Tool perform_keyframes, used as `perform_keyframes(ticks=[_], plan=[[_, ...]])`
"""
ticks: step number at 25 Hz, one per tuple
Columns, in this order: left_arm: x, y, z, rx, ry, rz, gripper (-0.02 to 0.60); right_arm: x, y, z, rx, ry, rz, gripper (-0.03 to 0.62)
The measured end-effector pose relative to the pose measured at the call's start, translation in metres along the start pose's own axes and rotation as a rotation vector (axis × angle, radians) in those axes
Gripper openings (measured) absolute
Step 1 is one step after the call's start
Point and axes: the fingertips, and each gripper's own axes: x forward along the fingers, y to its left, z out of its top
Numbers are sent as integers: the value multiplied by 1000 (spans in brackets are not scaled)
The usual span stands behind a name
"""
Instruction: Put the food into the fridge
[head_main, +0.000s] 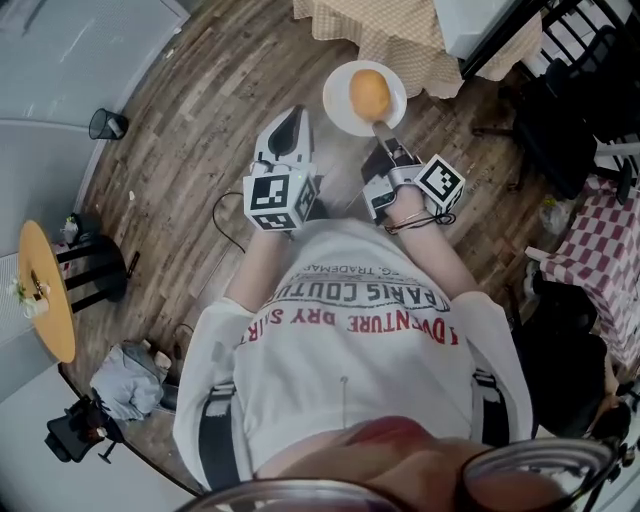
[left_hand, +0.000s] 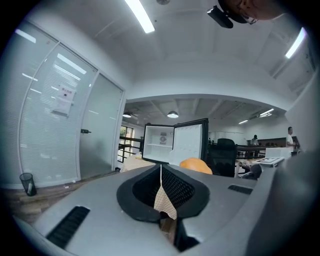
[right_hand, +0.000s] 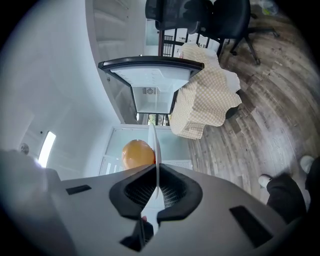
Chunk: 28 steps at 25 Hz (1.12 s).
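White was the plate (head_main: 338, 112) we held out level in front of us, above the wooden floor (head_main: 200, 150), with a single orange (head_main: 369, 94) sitting near its middle. Our right tool (head_main: 384, 137) was clamped on the near rim of that plate. In the right gripper view the rim ran edge-on between the two black pads (right_hand: 172, 195), which pressed on it from both sides, and the orange showed just beyond them. Our left tool (head_main: 291, 122) hung just to the left of the plate, apart from it, with its jaws drawn together and nothing held between them.

Ahead of us, in the left gripper view, a small fridge (left_hand: 159, 142) stood with its door (left_hand: 190, 142) swung open and its white inside showing. It was well apart from the plate, so the orange was outside it. Just beside the fridge we saw a counter draped in a beige checked cloth (head_main: 380, 40). A black office chair (left_hand: 222, 155) stood to the right of the open door. On the floor off to our left were a black bin (head_main: 107, 124) and, nearer to us, a round yellow table (head_main: 50, 300).
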Motion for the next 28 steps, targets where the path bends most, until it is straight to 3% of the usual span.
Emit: perform_keyframes(ticks=[8, 14, 21, 28], plan=[[9, 38, 2, 11, 8, 31, 28, 24, -8, -12, 25, 9, -22, 32], [45, 55, 0, -14, 20, -45, 28, 62, -11, 1, -5, -43, -50, 32], [111, 150, 18, -58, 35, -53, 28, 149, -4, 0, 26, -109, -98, 32], [184, 229, 38, -74, 44, -162, 28, 246, 12, 0, 15, -203, -128, 34]])
